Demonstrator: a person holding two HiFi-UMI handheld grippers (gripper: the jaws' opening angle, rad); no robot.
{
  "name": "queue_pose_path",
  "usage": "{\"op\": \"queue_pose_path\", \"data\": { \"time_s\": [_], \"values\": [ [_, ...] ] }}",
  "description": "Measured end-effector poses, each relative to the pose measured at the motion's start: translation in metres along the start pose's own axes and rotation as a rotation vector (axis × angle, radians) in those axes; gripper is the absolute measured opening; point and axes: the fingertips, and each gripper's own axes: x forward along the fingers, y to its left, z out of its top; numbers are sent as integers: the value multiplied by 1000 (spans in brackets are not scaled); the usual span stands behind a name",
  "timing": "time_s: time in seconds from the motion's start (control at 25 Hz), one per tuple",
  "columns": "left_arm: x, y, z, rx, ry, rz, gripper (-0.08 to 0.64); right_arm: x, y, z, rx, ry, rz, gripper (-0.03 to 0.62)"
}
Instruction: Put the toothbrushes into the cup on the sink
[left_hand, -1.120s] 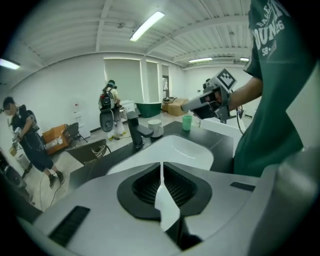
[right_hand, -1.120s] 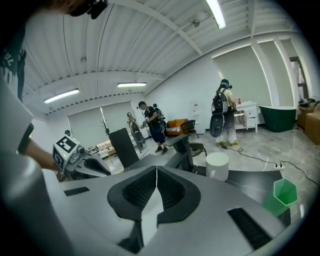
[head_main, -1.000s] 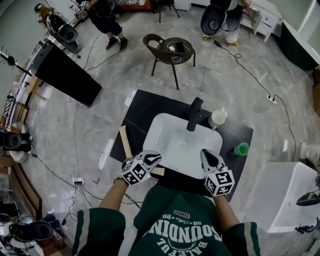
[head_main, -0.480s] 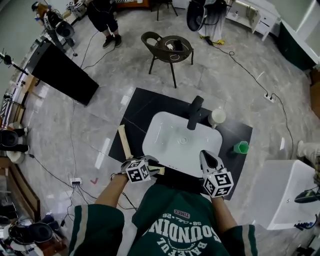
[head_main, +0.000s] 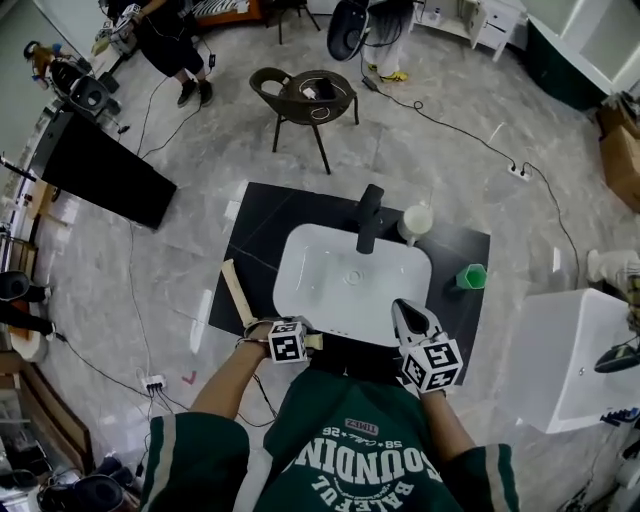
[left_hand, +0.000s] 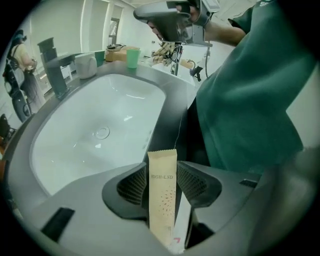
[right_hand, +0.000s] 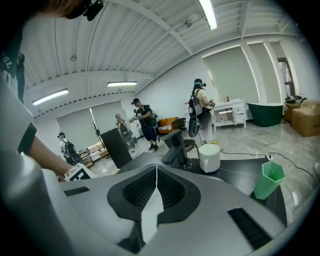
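Two cups stand on the worktop (head_main: 262, 225) in the head view: one white cup (head_main: 416, 222) beside the faucet (head_main: 368, 218), and one green cup (head_main: 470, 277) near the right edge with bare surface around it. One long tan packet (head_main: 235, 290) lies along the left edge. In the left gripper view, the left gripper (left_hand: 162, 172) straddles one toothbrush packet (left_hand: 162, 200) at the near edge, its jaws just opened and not squeezing. In the right gripper view, the right gripper (right_hand: 156, 172) has its jaws pressed together.

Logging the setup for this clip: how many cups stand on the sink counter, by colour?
Green cup: 1
White cup: 1
Total: 2
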Motion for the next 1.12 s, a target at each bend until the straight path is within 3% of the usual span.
{"op": "queue_pose_path", "data": {
  "time_s": [0.16,0.64,0.88,1.12],
  "values": [
    [14,-5,-8,4,76,-68,187,-7,-1,-2,12,-2,-17,41],
    [17,2,-7,50,151,-44,150,-11,-2,-1,25,-13,-23,41],
    [13,-5,-1,43,116,-59,127,-15,-1,-4,26,-10,-23,41],
    [-15,7,43,23,-36,-11,123,-17,-4,-7,34,-13,-32,41]
  ]
}}
